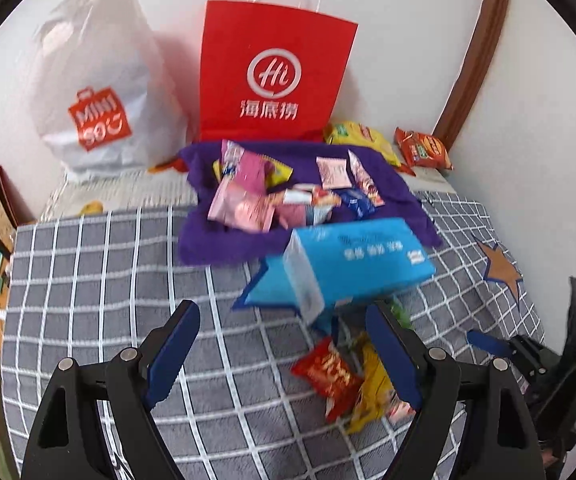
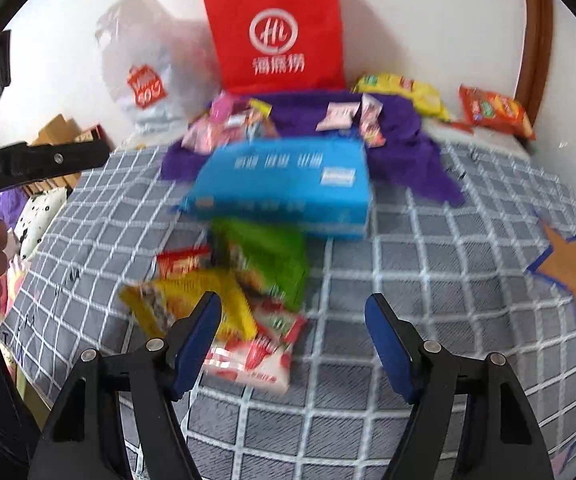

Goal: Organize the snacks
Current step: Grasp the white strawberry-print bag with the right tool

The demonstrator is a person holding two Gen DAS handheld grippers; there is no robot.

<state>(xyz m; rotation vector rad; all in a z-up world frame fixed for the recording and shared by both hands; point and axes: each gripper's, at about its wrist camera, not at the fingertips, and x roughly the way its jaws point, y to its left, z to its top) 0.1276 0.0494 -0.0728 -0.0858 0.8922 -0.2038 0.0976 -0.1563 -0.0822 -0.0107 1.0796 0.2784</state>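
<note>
Both my hand-held grippers gape empty: left hand-held gripper (image 1: 284, 344), right hand-held gripper (image 2: 292, 340), over snack packets (image 2: 216, 304) beside blue box (image 2: 288, 184) on bed (image 2: 447, 280).

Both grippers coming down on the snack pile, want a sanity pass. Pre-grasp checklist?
1. Left gripper open, nothing between jaws: ok.
2. Right gripper open, nothing gripped: ok.
3. Near snack pile in view of both cameras: ok.
4. Single packet isolated for pickup: not ok, packets overlap.
5. Blue box clear of the pile: not ok, the green packet seems tucked under its edge.
6. Packet labels readable: cannot tell, motion blur.
</note>
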